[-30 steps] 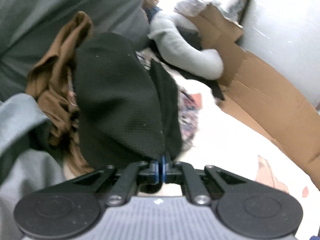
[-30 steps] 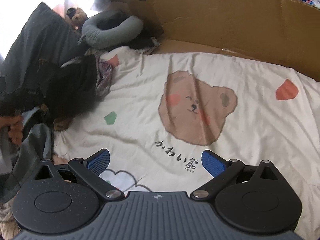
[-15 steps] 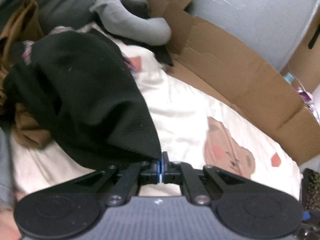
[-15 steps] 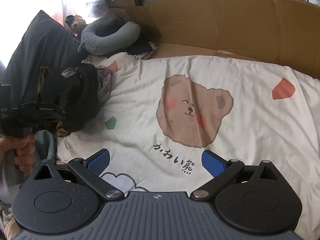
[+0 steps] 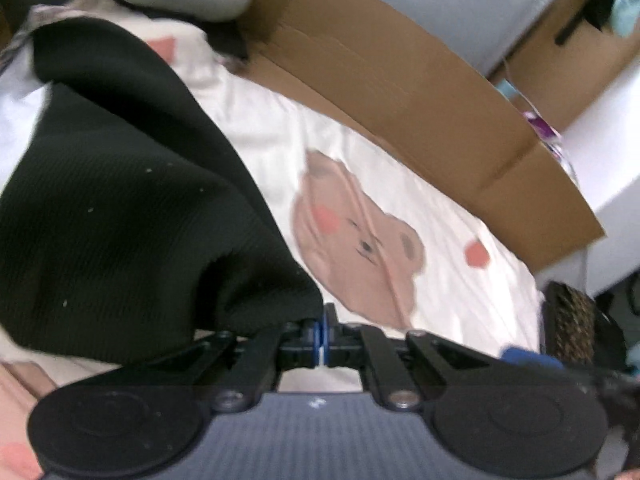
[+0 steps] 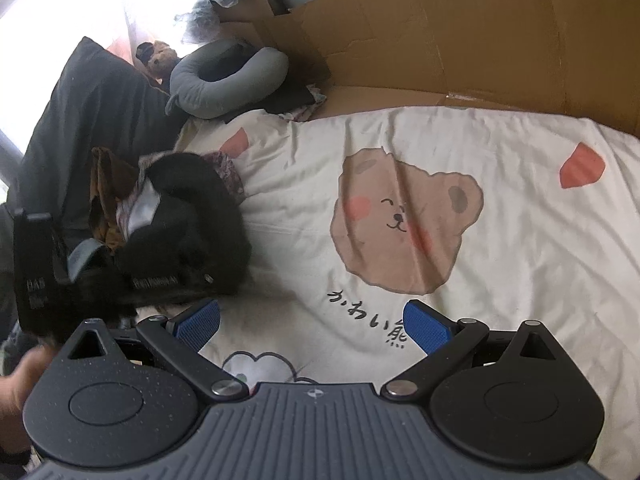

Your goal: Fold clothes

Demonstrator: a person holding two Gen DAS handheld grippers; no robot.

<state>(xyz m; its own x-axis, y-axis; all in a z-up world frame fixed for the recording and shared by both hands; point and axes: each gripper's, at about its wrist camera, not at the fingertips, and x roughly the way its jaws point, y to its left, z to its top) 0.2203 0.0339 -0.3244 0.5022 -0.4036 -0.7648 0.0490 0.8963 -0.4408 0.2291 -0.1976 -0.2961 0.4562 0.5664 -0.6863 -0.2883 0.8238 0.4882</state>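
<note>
Black garment [image 5: 120,216], now farther over bear-print sheet [image 5: 440,216], apparently pinched in closed left gripper [image 5: 322,338]; right gripper [image 6: 312,326] agape, empty.

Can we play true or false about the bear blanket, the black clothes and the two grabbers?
1. The left gripper has its fingers shut on the black garment. True.
2. The right gripper is squeezing the black garment too. False: its blue fingers stand wide apart with nothing between them, above the bear blanket.
3. The bear on the blanket is smiling with pink cheeks. True.
4. The grey neck pillow lies in the middle of the bear's face. False: it sits at the far corner, beside a small teddy.
5. Cardboard stands along the far edge of the blanket. True.
</note>
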